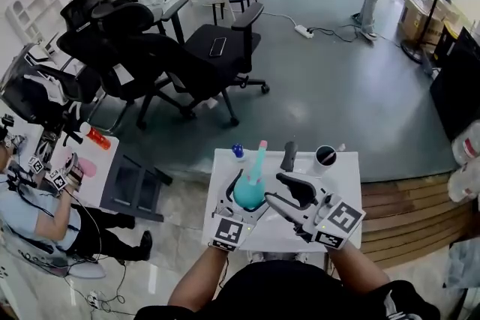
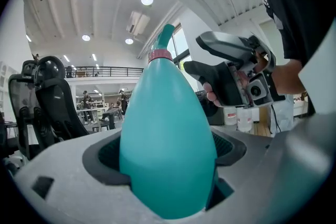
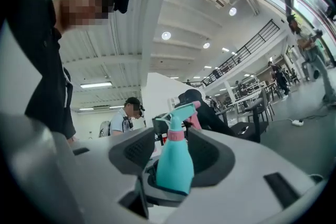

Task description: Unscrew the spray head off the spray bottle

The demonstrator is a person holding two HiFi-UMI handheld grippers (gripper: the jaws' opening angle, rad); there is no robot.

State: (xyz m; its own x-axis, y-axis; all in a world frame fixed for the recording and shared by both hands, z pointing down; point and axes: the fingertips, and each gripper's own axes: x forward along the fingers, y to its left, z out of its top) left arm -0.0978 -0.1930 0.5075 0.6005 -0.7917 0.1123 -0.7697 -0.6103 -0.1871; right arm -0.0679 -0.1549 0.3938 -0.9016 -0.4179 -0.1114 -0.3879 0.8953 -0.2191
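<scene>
Left hand-held gripper (image 1: 247, 197) is clamped on the belly of the spray bottle (image 2: 167, 134); it holds it upright, probably to brace it against twisting. Spray head (image 3: 181, 115) sits on its pink collar, just ahead of the right hand-held gripper (image 1: 274, 188). That one's jaws gape wide and grip nothing, likely between turns. Count: one bottle, one head, two grippers. Three small items stand beyond them on the worktop (image 1: 346, 187).
</scene>
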